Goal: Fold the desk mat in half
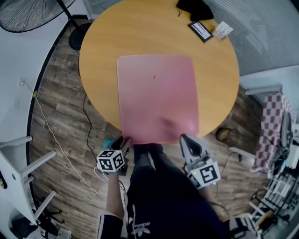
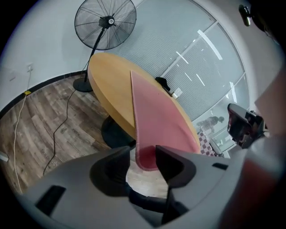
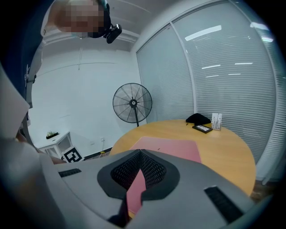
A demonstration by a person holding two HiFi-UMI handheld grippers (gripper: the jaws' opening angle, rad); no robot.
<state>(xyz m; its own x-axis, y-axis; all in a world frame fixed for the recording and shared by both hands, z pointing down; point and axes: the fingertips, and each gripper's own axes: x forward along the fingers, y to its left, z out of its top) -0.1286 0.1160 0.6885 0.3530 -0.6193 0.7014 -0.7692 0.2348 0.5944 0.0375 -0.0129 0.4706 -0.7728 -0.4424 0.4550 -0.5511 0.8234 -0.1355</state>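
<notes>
Round table (image 1: 98,70): right gripper (image 1: 188,141) pinches the desk mat (image 1: 156,98) corner; left gripper (image 1: 125,144) gapes, corner loose between its fingers (image 2: 176,163); it should close, then both lift

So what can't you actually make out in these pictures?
Print on the white card and the dark slab beside it: too small in the head view.
The black lump at the far side of the table: cut off by the head view's top edge.
Whether the right tongs pinch the pink mat: in the right gripper view their own closed tips cover its edge.
The fan: partly cut off by the head view's top edge.
</notes>
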